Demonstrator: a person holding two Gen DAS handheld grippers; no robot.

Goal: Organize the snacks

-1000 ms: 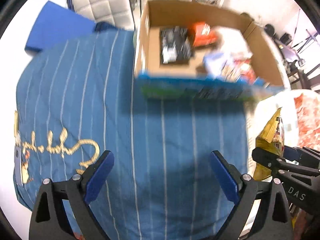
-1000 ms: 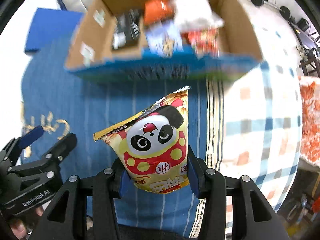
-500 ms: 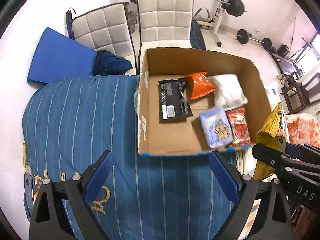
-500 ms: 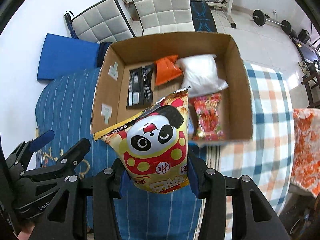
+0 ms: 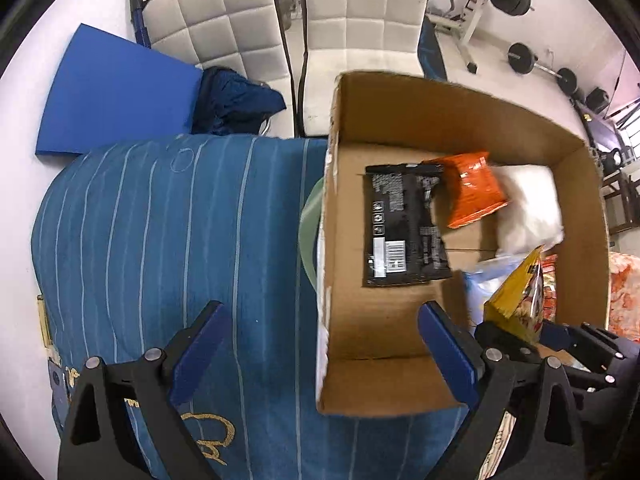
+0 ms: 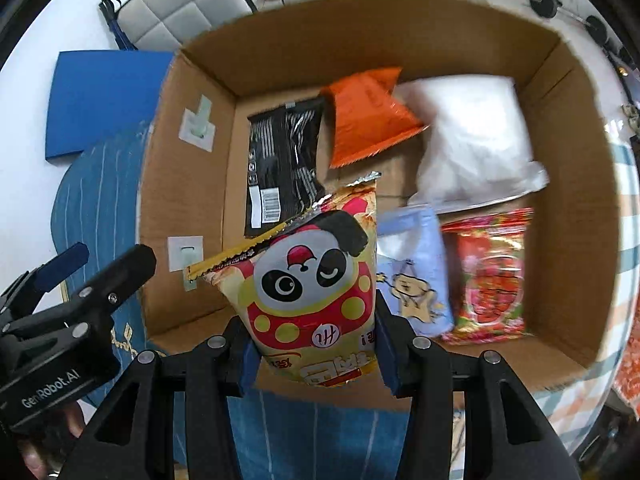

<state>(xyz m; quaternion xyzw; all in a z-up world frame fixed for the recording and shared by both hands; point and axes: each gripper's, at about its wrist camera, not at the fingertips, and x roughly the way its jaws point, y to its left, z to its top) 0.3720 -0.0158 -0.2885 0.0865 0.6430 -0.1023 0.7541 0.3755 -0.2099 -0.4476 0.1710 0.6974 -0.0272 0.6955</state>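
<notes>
My right gripper point(image 6: 316, 354) is shut on a yellow panda snack bag point(image 6: 312, 280), held above the near wall of an open cardboard box point(image 6: 188, 200). Inside the box lie a black packet point(image 6: 280, 160), an orange packet point(image 6: 368, 116), a white bag point(image 6: 476, 140), a light blue pouch point(image 6: 416, 276) and a red packet point(image 6: 492, 272). My left gripper point(image 5: 324, 354) is open and empty, straddling the box's near left corner point(image 5: 332, 320). In the left wrist view the panda bag point(image 5: 518, 296) shows edge-on at the right.
The box rests on a blue striped cloth point(image 5: 160, 240); a checked cloth point(image 6: 624, 240) lies to its right. Two white padded chairs point(image 5: 360, 20), a blue mat point(image 5: 116, 92) and gym weights point(image 5: 524, 56) stand behind. A pale green rim point(image 5: 310, 220) peeks beside the box.
Both grippers have moved forward towards the box, which now looks much larger. The panda bag has gone from in front of the box to over its near wall.
</notes>
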